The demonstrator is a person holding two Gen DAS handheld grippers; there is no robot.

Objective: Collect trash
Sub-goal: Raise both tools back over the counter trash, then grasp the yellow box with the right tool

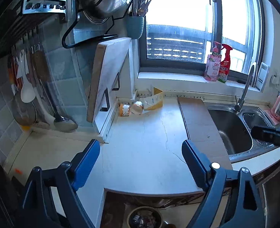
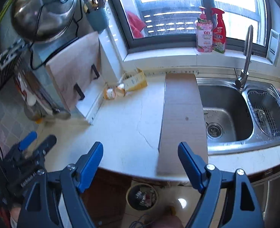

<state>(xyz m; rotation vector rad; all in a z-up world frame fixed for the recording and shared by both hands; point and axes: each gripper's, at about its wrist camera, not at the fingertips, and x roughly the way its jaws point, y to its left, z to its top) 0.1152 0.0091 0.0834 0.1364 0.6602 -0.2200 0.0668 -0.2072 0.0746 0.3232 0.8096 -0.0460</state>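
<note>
**Both claws empty above the counter, trash waiting at the back corner**

Three pieces of trash lie together on the counter (image 2: 121,125) at its back left corner, under the window and beside a leaning cutting board (image 2: 73,66). They are an opened yellow and white carton (image 2: 135,80) on its side, a pale crumpled wrapper (image 1: 138,107) touching it, and a small orange packet (image 1: 123,109) just beside that, nearest the board's stand. None of them is held or touched.

On the floor below the counter's front edge stands a round waste bin (image 2: 141,196) with some scraps already inside.

The step in hand appears to be the start of a pickup: nothing has been lifted yet. The next move probably calls for one claw to reach across the counter to the back corner, settle its fingers on either side of one piece and close on it, then carry it to the bin.

The left claw (image 1: 141,163) is wide open with nothing between its blue fingers, tilted downward over the counter's front edge. The right claw (image 2: 140,161) is likewise wide open and empty, angled down near the same edge, beside a wooden board (image 2: 181,114) that lies next to the sink (image 2: 225,98).
</note>
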